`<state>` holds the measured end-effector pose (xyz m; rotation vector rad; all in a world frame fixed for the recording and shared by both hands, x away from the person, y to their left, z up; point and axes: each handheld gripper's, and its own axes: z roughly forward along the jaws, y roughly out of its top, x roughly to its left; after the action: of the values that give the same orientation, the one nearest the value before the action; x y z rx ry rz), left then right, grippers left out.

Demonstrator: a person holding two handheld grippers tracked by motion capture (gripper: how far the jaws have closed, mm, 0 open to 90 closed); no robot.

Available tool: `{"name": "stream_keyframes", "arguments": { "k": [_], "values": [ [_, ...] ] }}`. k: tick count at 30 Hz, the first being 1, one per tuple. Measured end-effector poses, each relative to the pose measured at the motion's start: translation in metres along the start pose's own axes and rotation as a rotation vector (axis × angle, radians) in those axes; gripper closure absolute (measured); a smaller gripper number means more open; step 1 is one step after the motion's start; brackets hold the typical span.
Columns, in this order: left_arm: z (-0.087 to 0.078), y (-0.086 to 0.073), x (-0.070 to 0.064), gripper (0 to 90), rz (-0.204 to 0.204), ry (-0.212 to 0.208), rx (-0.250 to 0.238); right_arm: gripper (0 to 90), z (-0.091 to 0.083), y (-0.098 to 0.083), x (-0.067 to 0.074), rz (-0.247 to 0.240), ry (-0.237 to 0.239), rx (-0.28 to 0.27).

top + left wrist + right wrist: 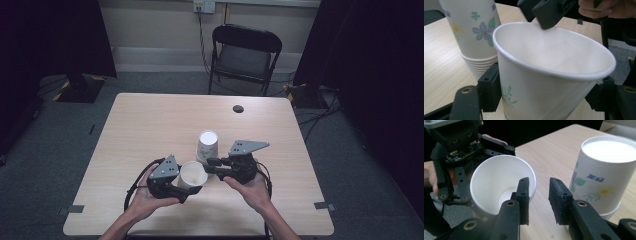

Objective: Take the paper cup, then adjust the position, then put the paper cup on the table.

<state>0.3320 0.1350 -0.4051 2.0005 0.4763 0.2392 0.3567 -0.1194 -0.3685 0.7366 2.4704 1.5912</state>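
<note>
A white paper cup (192,175) with a flower print stands mouth up between the jaws of my left gripper (186,189), which is shut on its sides. In the left gripper view the cup (554,75) is squeezed slightly oval between the pads. My right gripper (539,195) is open at the cup's rim (499,182), with one jaw just over the rim and bare table in the gap. A stack of upside-down flowered cups (207,145) stands just behind, close to my right gripper's far jaw (601,175).
The light wooden table (150,125) has a small dark round disc (238,108) near its far edge. A black folding chair (245,52) stands behind the table. Cables run over the grey floor at both sides.
</note>
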Motion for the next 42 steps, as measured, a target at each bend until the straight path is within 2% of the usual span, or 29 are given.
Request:
{"name": "stream_keyframes", "arguments": {
  "k": [2, 5, 7, 16, 17, 24, 28, 32, 33, 42],
  "values": [
    [-0.002, -0.001, 0.002, 27.6, -0.027, 0.007, -0.011, 69.4, -0.002, 0.0, -0.001, -0.005, 0.002, -0.003],
    [-0.004, -0.002, 0.005, 27.5, -0.031, 0.014, -0.003, 69.6, -0.004, -0.002, -0.001, -0.002, -0.007, -0.015],
    [-0.008, -0.003, 0.009, 27.5, -0.057, 0.028, -0.012, 69.7, -0.006, -0.002, -0.001, -0.008, -0.017, -0.02],
    [-0.021, -0.004, 0.019, 27.6, -0.097, 0.076, -0.042, 70.2, -0.015, -0.01, -0.006, 0.003, -0.047, -0.013],
    [-0.025, -0.004, 0.023, 27.6, -0.111, 0.089, -0.054, 70.4, -0.017, -0.011, -0.007, 0.006, -0.052, -0.015],
    [-0.037, -0.007, 0.035, 27.6, -0.131, 0.132, -0.078, 70.0, -0.031, -0.018, -0.014, 0.012, -0.091, -0.024],
    [-0.045, -0.011, 0.045, 27.7, -0.154, 0.171, -0.09, 69.3, -0.037, -0.028, -0.019, 0.022, -0.113, -0.02],
    [-0.049, -0.013, 0.051, 27.9, -0.173, 0.186, -0.105, 68.5, -0.041, -0.035, -0.022, 0.032, -0.135, -0.021],
    [-0.052, -0.014, 0.055, 28.0, -0.186, 0.205, -0.117, 68.1, -0.045, -0.038, -0.024, 0.037, -0.141, -0.029],
    [-0.053, -0.019, 0.072, 28.5, -0.208, 0.259, -0.121, 63.2, -0.058, -0.047, -0.031, 0.031, -0.195, -0.031]
  ]
}}
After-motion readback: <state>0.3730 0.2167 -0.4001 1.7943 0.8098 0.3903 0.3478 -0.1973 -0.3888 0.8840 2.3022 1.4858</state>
